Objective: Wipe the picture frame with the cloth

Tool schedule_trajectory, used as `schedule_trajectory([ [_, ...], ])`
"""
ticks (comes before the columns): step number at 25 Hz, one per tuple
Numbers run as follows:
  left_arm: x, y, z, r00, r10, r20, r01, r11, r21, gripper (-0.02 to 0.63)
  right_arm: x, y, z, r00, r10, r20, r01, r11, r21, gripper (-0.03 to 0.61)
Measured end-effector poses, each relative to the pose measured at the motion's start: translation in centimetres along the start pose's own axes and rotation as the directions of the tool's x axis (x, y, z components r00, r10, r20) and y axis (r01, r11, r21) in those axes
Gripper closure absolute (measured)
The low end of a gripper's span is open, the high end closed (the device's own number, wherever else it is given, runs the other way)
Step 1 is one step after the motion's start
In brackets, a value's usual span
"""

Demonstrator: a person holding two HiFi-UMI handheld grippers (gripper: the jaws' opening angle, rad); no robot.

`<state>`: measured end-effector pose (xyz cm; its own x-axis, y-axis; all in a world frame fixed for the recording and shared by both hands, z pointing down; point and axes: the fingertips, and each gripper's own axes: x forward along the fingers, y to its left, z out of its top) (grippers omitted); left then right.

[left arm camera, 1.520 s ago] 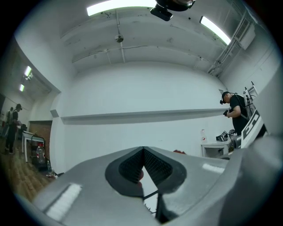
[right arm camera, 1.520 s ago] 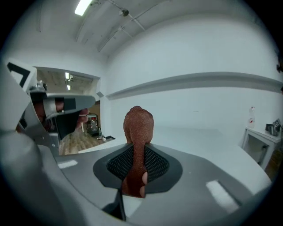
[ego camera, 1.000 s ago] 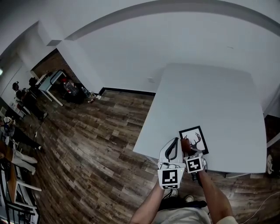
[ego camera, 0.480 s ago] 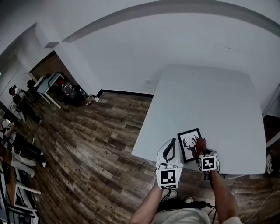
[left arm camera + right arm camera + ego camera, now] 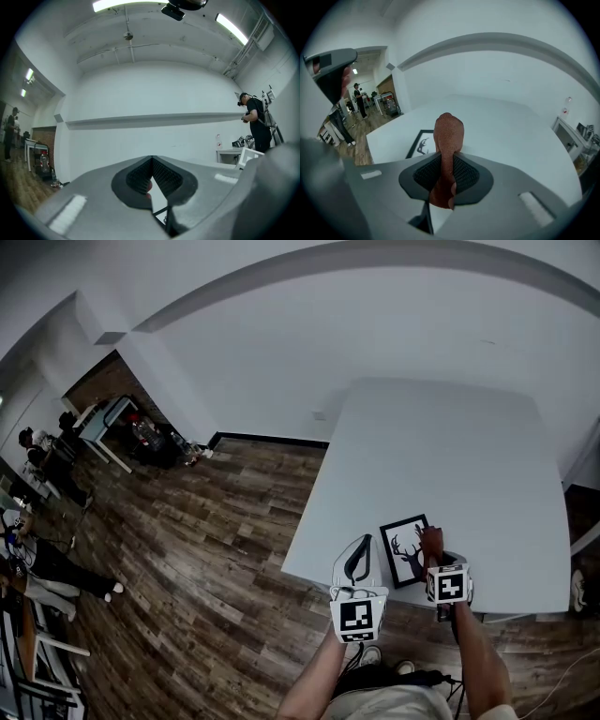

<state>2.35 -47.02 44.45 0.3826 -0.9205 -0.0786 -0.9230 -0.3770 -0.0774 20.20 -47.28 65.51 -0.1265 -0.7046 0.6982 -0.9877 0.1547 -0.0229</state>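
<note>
A black picture frame [image 5: 401, 550] with a deer-antler print lies flat near the white table's [image 5: 441, 456] front edge. My right gripper [image 5: 433, 555] is shut on a reddish-brown cloth [image 5: 432, 540], which sits at the frame's right edge. In the right gripper view the cloth [image 5: 449, 131] sticks up between the jaws of the right gripper [image 5: 447, 160], and the frame [image 5: 421, 143] lies just left of it. My left gripper [image 5: 361, 546] hovers left of the frame at the table edge, shut and empty. In its own view the left gripper [image 5: 152, 159] points at the far wall.
Dark wood floor [image 5: 206, 559] lies left of and in front of the table. Far left stand people [image 5: 37, 451] and a small table with clutter [image 5: 112, 418]. A person [image 5: 255, 122] stands by a white desk. A white wall runs behind the table.
My right gripper has carried the cloth rightward, from the frame's lower left corner to its right edge. The left gripper has drifted a little left and toward me.
</note>
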Motion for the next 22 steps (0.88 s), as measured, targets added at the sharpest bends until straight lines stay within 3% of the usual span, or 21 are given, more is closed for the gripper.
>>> schedule_trajectory([
  [6, -0.6, 1.7, 0.3, 0.999, 0.035, -0.003, -0.035, 0.999, 0.012, 0.612, 2.6, 7.3, 3.0, 0.991, 0.132, -0.019, -0.133, 0.989, -0.069, 0.488],
  [10, -1.3, 3.3, 0.5, 0.998, 0.064, -0.008, -0.064, 0.998, 0.022, 0.612, 4.4, 9.8, 2.7, 0.984, 0.157, -0.079, -0.165, 0.98, -0.114, 0.488],
  [16, -2.0, 4.1, 0.5, 0.996, 0.089, -0.013, -0.089, 0.996, 0.025, 0.612, 5.5, 8.9, 0.8, 0.98, 0.126, -0.154, -0.144, 0.984, -0.108, 0.488],
  [22, -2.0, 3.9, -0.2, 0.996, 0.085, -0.02, -0.085, 0.996, 0.023, 0.612, 5.4, 4.0, 0.6, 0.986, 0.055, -0.158, -0.067, 0.995, -0.069, 0.488],
])
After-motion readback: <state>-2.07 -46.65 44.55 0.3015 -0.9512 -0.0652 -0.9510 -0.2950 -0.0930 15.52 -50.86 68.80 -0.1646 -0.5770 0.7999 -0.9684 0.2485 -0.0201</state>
